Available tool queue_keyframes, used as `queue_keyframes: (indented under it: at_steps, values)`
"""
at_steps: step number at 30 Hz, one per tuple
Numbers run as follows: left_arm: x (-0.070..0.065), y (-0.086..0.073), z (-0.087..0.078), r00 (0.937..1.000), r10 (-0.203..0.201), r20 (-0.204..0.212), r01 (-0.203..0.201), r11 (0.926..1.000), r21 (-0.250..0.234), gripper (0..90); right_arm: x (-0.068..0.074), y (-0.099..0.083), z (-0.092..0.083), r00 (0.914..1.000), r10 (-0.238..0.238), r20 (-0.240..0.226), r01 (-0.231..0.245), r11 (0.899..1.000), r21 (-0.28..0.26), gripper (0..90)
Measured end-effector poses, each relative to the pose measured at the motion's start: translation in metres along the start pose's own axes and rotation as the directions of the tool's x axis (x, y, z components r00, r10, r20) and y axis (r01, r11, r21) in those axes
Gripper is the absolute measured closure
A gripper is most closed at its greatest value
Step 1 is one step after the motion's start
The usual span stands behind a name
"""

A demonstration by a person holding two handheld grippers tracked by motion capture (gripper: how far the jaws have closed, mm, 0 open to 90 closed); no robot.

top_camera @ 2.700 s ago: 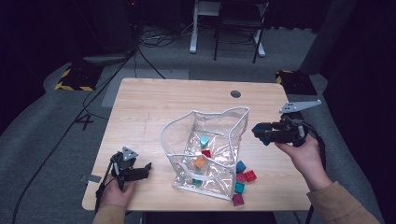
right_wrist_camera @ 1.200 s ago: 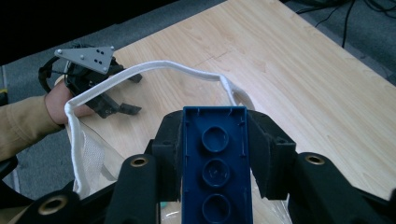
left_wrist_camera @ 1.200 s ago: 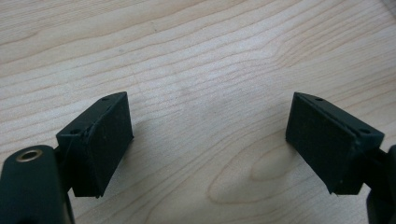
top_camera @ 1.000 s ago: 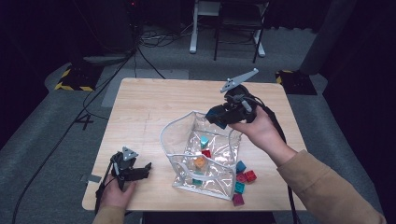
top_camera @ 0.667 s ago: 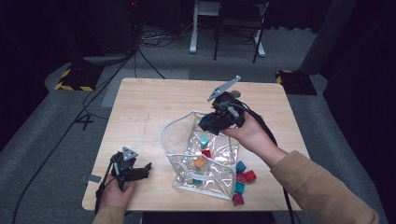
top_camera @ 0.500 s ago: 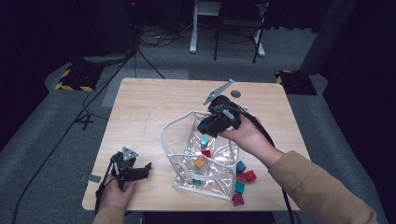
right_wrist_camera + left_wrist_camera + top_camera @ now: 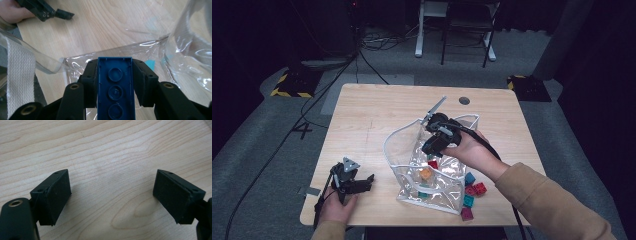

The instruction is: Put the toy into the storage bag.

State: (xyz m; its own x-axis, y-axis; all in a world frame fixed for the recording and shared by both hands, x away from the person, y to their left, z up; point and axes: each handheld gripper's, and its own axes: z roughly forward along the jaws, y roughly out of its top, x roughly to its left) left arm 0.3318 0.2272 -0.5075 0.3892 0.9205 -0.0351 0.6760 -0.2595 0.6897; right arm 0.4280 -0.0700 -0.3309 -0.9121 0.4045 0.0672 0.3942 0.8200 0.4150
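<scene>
Chair legs (image 7: 464, 30), cables (image 7: 377, 42), apparently hazard-striped blocks (image 7: 289, 85).

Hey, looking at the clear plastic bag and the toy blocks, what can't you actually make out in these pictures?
- Dark blue toy block in the right gripper: right gripper view's bottom edge cuts off its near end.
- Orange block and its neighbours in the clear plastic bag: high view, too small, blurred by glare.
- Right gripper's tips: high view, hidden below the bag's rim.
- Left gripper: high view, too small to judge its opening.
</scene>
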Motion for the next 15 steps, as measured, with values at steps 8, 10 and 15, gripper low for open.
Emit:
queue_keyframes:
  at_steps: [8,10,15]
  values:
    - [0.0,0.0,0.0,1.0,-0.001,0.001,0.001,1.0,0.0,15.1,0.003,0.0,0.012,0.9999,-0.017,-0.002,0.017,0.996,0.087,58.7]
    - [0.0,0.0,0.0,1.0,0.0,0.0,0.0,1.0,0.0,15.1,0.005,0.0,0.015,0.9997,-0.026,0.001,0.026,0.994,0.107,58.6]
    - [0.0,0.0,0.0,1.0,-0.001,0.002,0.001,1.0,0.0,15.1,0.005,0.001,0.017,0.9995,-0.032,-0.004,0.032,0.991,0.13,58.6]
